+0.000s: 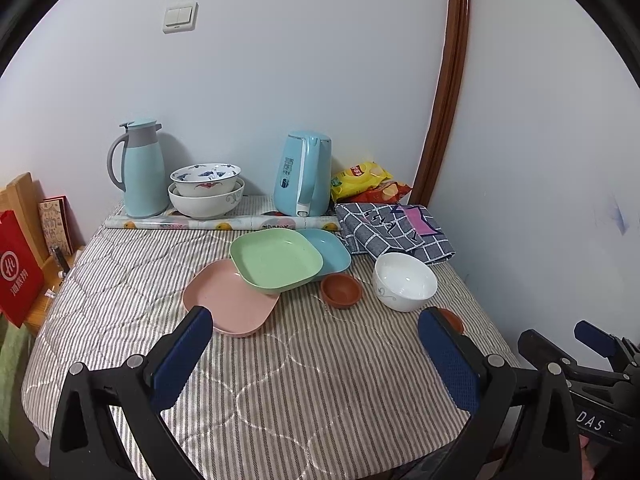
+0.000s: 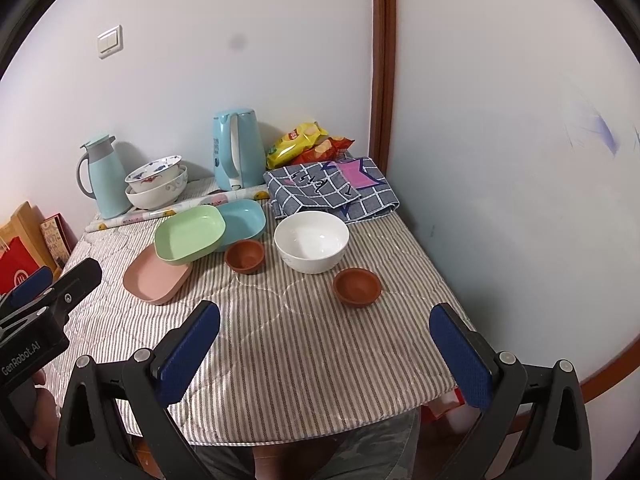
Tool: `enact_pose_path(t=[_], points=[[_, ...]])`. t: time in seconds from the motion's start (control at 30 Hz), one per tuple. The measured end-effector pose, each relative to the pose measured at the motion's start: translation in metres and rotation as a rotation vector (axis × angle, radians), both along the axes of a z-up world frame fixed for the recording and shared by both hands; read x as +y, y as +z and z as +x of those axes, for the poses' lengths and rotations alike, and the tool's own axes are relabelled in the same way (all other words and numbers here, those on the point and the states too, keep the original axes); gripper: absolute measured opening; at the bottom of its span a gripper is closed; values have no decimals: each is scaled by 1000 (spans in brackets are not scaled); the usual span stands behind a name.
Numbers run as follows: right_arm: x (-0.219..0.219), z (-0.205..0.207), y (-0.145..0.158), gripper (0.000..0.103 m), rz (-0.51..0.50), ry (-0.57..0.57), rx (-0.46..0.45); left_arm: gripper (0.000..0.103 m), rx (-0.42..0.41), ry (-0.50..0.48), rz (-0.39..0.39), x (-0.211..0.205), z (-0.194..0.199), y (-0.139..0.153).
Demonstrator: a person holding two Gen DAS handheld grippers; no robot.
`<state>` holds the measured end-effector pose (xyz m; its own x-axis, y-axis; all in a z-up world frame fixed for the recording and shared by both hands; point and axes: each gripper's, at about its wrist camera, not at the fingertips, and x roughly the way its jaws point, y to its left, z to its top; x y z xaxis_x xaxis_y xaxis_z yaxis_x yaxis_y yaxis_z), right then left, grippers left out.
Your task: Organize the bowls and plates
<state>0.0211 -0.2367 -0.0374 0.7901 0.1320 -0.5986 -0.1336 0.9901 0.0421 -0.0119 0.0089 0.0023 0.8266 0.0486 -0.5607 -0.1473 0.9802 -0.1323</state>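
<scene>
A green plate (image 1: 276, 260) (image 2: 190, 233) lies on a pink plate (image 1: 228, 300) (image 2: 154, 276) and a blue plate (image 1: 330, 252) (image 2: 244, 220). Two small brown bowls (image 1: 341, 290) (image 2: 245, 255) (image 2: 357, 285) and a white bowl (image 1: 404, 280) (image 2: 311, 242) stand to their right. Two patterned bowls (image 1: 206, 190) (image 2: 157, 182) are stacked at the back. My left gripper (image 1: 316, 356) is open and empty above the near table. My right gripper (image 2: 326, 356) is open and empty near the front edge.
A thermos jug (image 1: 142, 168), a blue kettle (image 1: 304, 174), snack bags (image 1: 366, 180) and a folded checked cloth (image 1: 394, 232) line the back. The striped tablecloth (image 1: 300, 380) covers the table. Walls close off the back and right. A red bag (image 1: 18, 268) is left.
</scene>
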Motion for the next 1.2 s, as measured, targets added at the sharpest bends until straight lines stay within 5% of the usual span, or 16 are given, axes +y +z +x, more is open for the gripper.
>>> enact_pose_path(t=[1.2], points=[[5, -3, 1, 103, 10, 10, -15, 103, 4, 5, -5, 4, -4, 0]])
